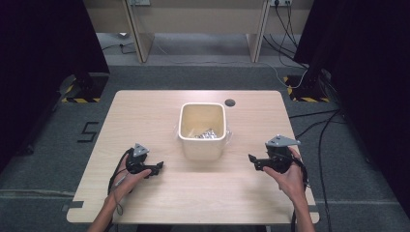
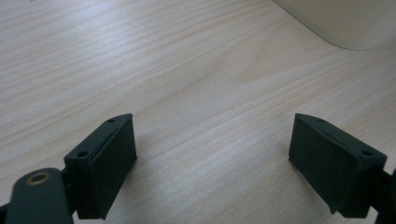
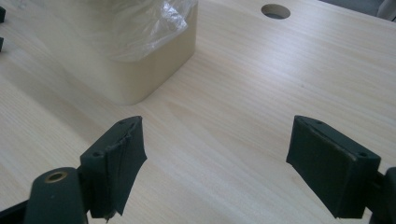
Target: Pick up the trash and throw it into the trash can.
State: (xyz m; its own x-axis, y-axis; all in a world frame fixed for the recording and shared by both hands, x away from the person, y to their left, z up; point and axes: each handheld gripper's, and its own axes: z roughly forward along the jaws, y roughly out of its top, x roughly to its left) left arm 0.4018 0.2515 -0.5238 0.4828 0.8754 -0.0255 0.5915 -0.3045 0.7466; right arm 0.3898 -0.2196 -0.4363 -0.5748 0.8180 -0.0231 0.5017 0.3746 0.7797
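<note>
Bin at bench centre

Cream square bin (image 1: 202, 131), rounded corners, upright near middle of wooden bench (image 1: 145, 121). Clear plastic liner (image 3: 140, 25) folded over rim. Something crumpled and silvery (image 1: 203, 134) in the bottom; can't identify.

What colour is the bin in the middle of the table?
Cream, a pale beige, with a clear plastic liner. The bin shows best in the high view.

Grey floor (image 1: 43, 159) (cables trailing), black curtains (image 1: 43, 38).
</note>
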